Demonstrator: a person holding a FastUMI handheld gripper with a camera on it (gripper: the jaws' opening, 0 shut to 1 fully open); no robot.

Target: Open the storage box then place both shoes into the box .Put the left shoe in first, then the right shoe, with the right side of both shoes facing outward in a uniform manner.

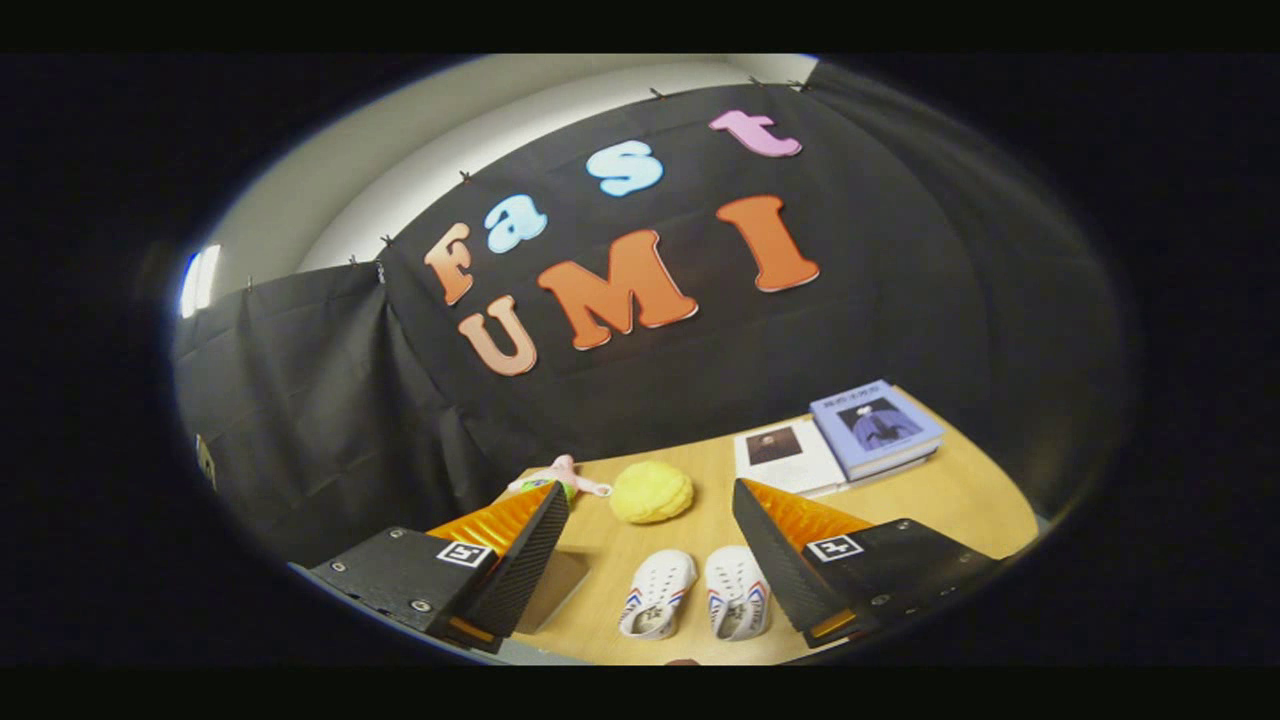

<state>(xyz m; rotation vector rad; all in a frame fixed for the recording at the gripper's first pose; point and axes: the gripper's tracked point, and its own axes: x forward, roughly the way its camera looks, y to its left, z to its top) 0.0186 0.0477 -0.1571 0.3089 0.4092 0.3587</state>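
Two small white shoes with red and blue side stripes lie side by side on the wooden table (940, 500), toes pointing away from me. One shoe (658, 595) is nearer the left finger, the other (737, 592) nearer the right finger. My gripper (650, 488) hangs above them, open, nothing between its fingers. Both shoes sit in the gap between the fingers, lower than the tips. A brownish box corner (560, 592) peeks out beside the left finger, mostly hidden by it; I cannot tell whether it is open.
A yellow round plush (651, 492) rests just beyond the shoes. A small pink and green toy (560, 480) lies left of it. Two books (850, 440) are stacked at the table's far right, against the black cloth wall.
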